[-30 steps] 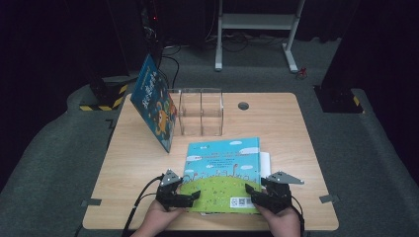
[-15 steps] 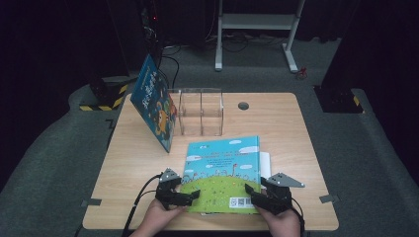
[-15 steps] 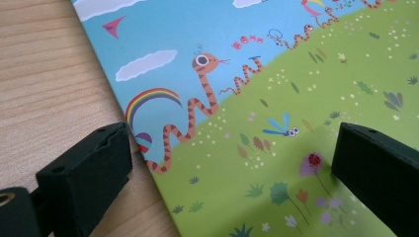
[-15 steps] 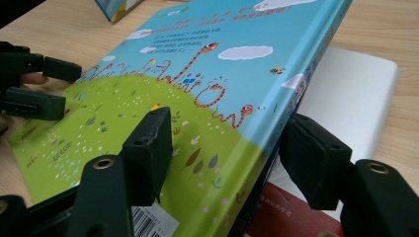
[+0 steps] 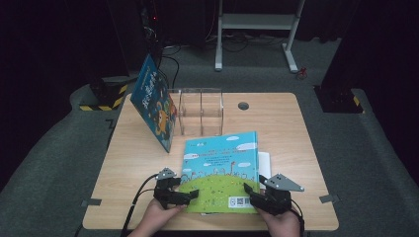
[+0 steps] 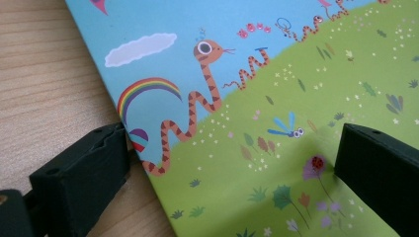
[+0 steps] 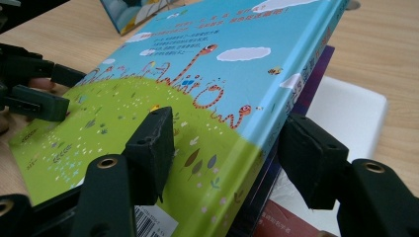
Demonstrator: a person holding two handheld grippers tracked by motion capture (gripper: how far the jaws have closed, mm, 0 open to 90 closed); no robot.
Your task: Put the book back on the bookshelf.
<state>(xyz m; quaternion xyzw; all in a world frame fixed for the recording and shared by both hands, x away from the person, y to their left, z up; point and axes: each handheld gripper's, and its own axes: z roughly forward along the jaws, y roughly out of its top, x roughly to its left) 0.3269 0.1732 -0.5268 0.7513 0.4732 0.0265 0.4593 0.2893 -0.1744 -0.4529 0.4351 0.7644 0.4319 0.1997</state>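
Observation:
A picture book (image 5: 222,168) with a blue-sky and green-hill cover lies on top of a small stack at the table's front middle. My left gripper (image 5: 189,196) is open at the book's near left edge. In the left gripper view, one jaw sits on the wood beside the edge and the other over the cover (image 6: 276,98), gripper (image 6: 232,163). My right gripper (image 5: 248,194) is open at the near right corner. In the right gripper view (image 7: 230,148) it straddles the spine of the book (image 7: 197,89). Beneath the picture book lie a white book (image 7: 346,113) and a dark purple one (image 7: 316,84).
A blue book (image 5: 155,108) leans against a clear acrylic divider stand (image 5: 200,112) at the back left of the wooden table (image 5: 296,138). A cable hole (image 5: 242,105) sits near the back edge. A white metal frame (image 5: 257,24) stands on the floor behind.

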